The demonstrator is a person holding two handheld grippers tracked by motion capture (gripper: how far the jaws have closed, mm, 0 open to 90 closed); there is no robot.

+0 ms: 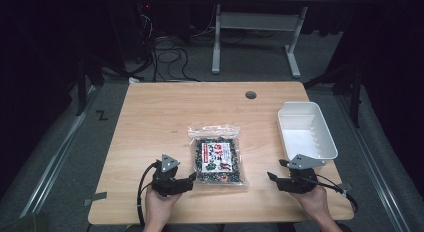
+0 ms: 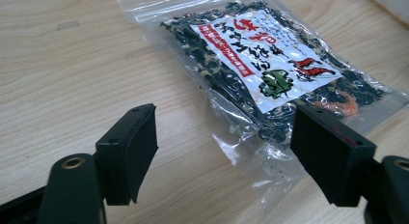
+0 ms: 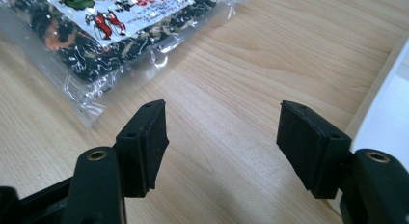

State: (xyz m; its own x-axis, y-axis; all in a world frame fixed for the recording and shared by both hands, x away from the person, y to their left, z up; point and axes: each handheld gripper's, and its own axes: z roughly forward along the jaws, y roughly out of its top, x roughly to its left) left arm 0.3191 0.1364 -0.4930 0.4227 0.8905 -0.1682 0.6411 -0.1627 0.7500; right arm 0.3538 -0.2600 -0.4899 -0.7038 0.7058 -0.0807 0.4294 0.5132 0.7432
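- In the left gripper view, our right jaw hides the near corner of the clear bag (image 2: 270, 74) of dark dried food; its label print is too small to read.
- The bag lies flat at centre frame on the counter (image 1: 150, 122), in the high view.
- Left tongs (image 1: 192, 178) spread, bag's corner between the jaws, unpinched.
- Right tongs (image 1: 271, 176) spread, empty, between bag and white tray (image 1: 320, 127).

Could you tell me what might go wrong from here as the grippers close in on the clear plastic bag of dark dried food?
The left gripper stands open at a corner of the clear plastic bag of dark dried food; pinching only that thin film could let the flat bag slip or tear. The right gripper is open over bare wooden table, close beside the white plastic bin, so a sideways move might nudge it.
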